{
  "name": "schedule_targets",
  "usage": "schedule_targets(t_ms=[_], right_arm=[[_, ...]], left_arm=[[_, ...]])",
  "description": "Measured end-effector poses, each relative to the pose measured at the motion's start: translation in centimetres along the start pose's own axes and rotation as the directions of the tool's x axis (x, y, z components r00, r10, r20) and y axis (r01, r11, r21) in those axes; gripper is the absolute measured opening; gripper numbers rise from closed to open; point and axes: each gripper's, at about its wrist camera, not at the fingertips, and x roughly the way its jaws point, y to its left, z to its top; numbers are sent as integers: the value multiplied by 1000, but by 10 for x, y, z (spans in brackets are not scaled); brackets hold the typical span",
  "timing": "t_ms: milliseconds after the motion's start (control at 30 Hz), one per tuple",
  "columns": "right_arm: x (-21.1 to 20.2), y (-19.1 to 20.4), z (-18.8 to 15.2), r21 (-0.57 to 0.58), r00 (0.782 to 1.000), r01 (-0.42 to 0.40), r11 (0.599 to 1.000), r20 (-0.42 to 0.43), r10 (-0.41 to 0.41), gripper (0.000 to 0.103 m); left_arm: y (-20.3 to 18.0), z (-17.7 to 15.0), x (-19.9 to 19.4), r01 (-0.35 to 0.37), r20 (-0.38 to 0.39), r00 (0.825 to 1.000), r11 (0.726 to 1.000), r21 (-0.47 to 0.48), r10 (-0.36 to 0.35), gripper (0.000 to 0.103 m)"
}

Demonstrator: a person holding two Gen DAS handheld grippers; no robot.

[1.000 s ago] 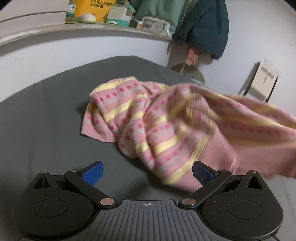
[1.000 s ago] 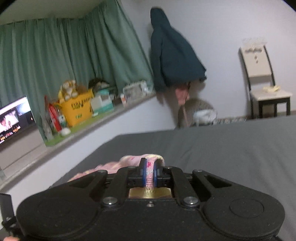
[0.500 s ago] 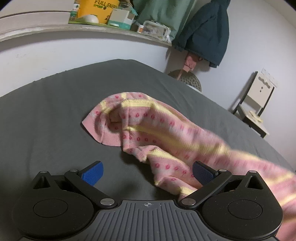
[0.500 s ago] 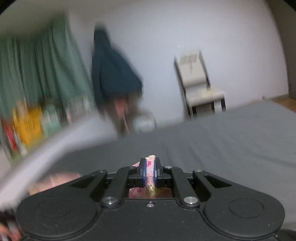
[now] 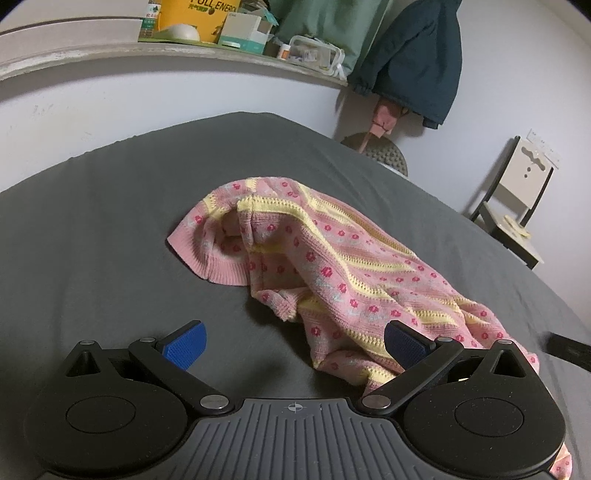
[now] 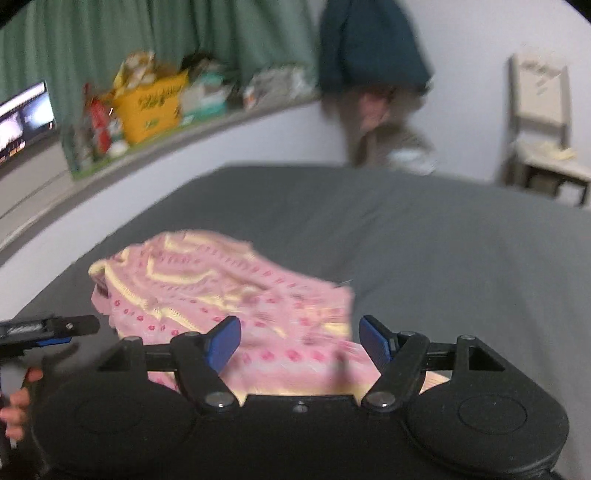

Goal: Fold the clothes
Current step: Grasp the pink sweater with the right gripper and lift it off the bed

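You are working in a home bedroom. A bed with a dark grey sheet [image 5: 110,206] fills most of both views. Behind it a wall ledge [image 5: 184,55] carries household clutter: a yellow box [image 5: 199,16], small cartons and bottles. Green curtains [image 6: 184,40] hang above it, and a dark teal jacket [image 5: 417,59] hangs against the wall. A pale chair [image 5: 517,206] stands in the corner, and what looks like a lit screen [image 6: 26,118] glows at the blurred left edge.
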Motion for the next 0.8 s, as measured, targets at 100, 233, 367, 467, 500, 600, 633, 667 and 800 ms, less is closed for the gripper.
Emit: schedule_targets(t_ms=[100, 233, 367, 467, 500, 600, 633, 667, 800], right_arm=[[43, 0, 10, 23, 999, -6, 1000, -50, 7, 70], [67, 14, 11, 43, 990, -48, 998, -128, 53, 62], [46, 30, 13, 6, 994, -92, 996, -64, 92, 22], [30, 42, 14, -23, 992, -123, 992, -17, 122, 17], [24, 46, 15, -33, 991, -133, 991, -1, 133, 17], [8, 58, 16, -65, 985, -161, 985, 45, 164, 16], [1, 62, 15, -84, 982, -174, 981, 56, 179, 16], [-12, 72, 2, -141, 977, -200, 970, 49, 208, 16], [-65, 108, -46, -360, 947, -298, 884, 2, 320, 16]], left_arm=[[3, 0, 3, -2, -8, 1000, 1000, -9, 1, 103], [4, 0, 4, 1, -7, 1000, 1000, -11, -1, 103], [5, -1, 4, 1, -6, 1000, 1000, -13, -1, 103], [8, 0, 3, -3, 4, 1000, 1000, -23, 3, 103], [8, 0, 1, -6, 10, 1000, 1000, -28, 6, 103], [14, 2, -3, -19, 34, 999, 998, -55, 21, 103], [16, 3, -4, -25, 44, 999, 998, -66, 27, 103], [19, 4, -6, -32, 55, 998, 996, -80, 37, 103], [32, 7, -15, -61, 115, 990, 987, -146, 78, 103]])
